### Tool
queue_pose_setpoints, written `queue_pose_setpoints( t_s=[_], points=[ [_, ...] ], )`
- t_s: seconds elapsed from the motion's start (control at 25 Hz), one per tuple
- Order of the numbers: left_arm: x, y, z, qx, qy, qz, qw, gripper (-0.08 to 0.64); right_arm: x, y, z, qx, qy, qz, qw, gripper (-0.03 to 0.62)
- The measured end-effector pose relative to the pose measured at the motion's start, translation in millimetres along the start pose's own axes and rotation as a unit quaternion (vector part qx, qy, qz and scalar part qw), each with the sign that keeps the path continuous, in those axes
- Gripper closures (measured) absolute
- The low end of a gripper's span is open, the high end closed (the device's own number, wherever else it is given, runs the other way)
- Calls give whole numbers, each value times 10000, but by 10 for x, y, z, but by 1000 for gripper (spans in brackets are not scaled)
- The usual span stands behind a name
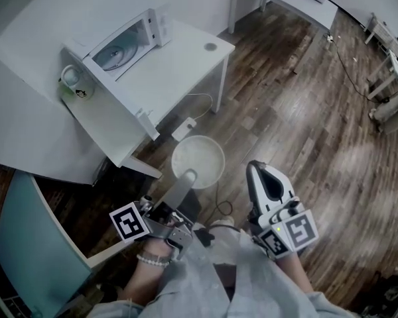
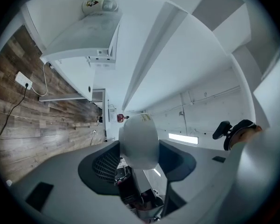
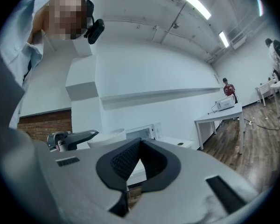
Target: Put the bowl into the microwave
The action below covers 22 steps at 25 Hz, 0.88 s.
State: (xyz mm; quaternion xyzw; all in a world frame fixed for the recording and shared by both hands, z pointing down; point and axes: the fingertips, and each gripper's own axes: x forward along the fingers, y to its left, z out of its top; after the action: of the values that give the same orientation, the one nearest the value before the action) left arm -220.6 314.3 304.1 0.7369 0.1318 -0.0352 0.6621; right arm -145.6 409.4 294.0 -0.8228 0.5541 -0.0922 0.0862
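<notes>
**Carrying the Bowl to the Open Microwave**

The white box-shaped microwave [image 1: 129, 42] stands on the white tabletop [image 1: 186, 61] at far left. Its door is open and the glass turntable [image 1: 113, 55] is exposed.

The left hand-held gripper [image 1: 188, 179] is clamped on the near rim of the round white smooth-walled bowl [image 1: 199, 158]. The bowl hangs in the air over the dark wood-plank floor [image 1: 298, 111], short of the tabletop and well apart from the microwave.

The step in hand is judged to be transport toward the cavity.
- Keep the bowl level, because a single rim grip lets it tip.
- Enter squarely through the opening, clear of door and frame.
- Lower the bowl onto the turntable centre before releasing.

The right hand-held gripper [image 1: 255, 171] has its jaws fully together on nothing, so it is free to steady the door if needed.

The bowl looks plain, rigid and apparently empty, and its surface is probably slippery.
</notes>
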Motion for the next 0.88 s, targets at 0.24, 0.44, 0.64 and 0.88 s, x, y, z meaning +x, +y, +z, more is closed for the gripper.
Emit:
queue_pose_setpoints(
  t_s=[0.24,0.44,0.64,0.88],
  points=[
    [128,-11,-184,134,-289,4,9995,325,-95,-195,32,-13,54,312,9995,591],
    [226,-35,-345,201,-582,-22,9981,325,-246,-365,57,-29,64,509,9987,591],
    [289,-68,-533,325,-769,-92,9965,325,-381,-507,52,-43,10,656,9978,591],
    [322,-89,-689,374,-811,-51,9960,325,-476,-556,56,12,-40,777,9970,591]
  ],
)
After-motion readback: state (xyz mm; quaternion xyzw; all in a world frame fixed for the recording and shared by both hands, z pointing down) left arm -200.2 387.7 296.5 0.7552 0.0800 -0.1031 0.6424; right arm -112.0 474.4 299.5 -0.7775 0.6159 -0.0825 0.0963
